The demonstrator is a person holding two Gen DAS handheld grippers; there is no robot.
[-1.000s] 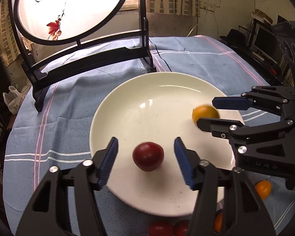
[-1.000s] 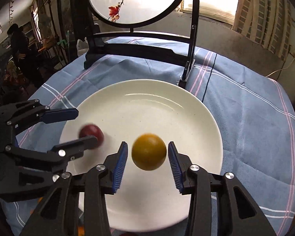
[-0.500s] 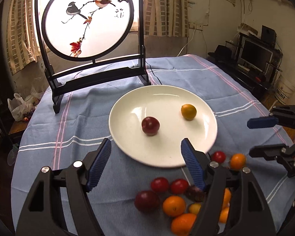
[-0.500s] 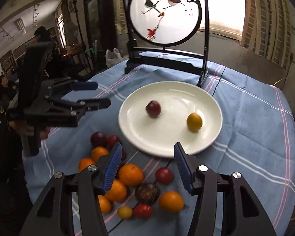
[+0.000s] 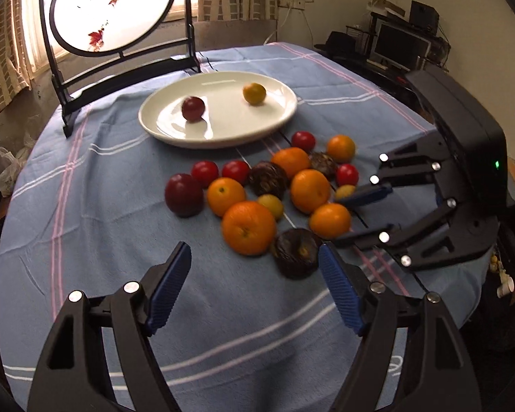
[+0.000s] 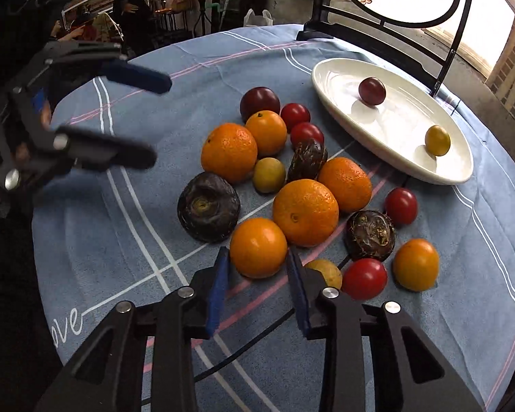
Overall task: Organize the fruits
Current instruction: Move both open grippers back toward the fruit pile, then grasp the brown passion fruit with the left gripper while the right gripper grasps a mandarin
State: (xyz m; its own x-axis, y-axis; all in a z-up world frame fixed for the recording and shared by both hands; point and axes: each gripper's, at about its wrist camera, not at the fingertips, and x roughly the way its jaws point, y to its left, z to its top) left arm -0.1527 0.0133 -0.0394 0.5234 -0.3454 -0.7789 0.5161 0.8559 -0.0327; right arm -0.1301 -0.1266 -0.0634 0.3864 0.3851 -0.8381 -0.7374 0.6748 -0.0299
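Right now my right gripper (image 6: 257, 297) is closing, blue pads either side of a small orange (image 6: 258, 247) at its 12 o'clock; the pads look just off the skin, so nothing pinched that I can confirm. My left gripper (image 5: 254, 292) is spread and opening, nothing between the pads, only blue cloth (image 5: 103, 206) under it. A dark wrinkled fruit (image 5: 297, 252) sits just ahead of its right pad, at about 1 o'clock.

Fruit pile lies on the cloth ahead of both grippers: a big orange (image 5: 249, 226) at the left gripper's 12, more oranges, red tomatoes, small yellow fruits, two more dark wrinkled ones and a plum (image 5: 183, 195) at 11, mostly touching each other.

White plate (image 5: 223, 137) is beyond the pile at the left gripper's 12 o'clock, at 1–2 o'clock in the right wrist view. On it are a dark red fruit (image 5: 193, 109) and a yellow fruit (image 5: 254, 93), well apart.

Round painted screen (image 5: 110, 3) on a black stand is behind the plate.
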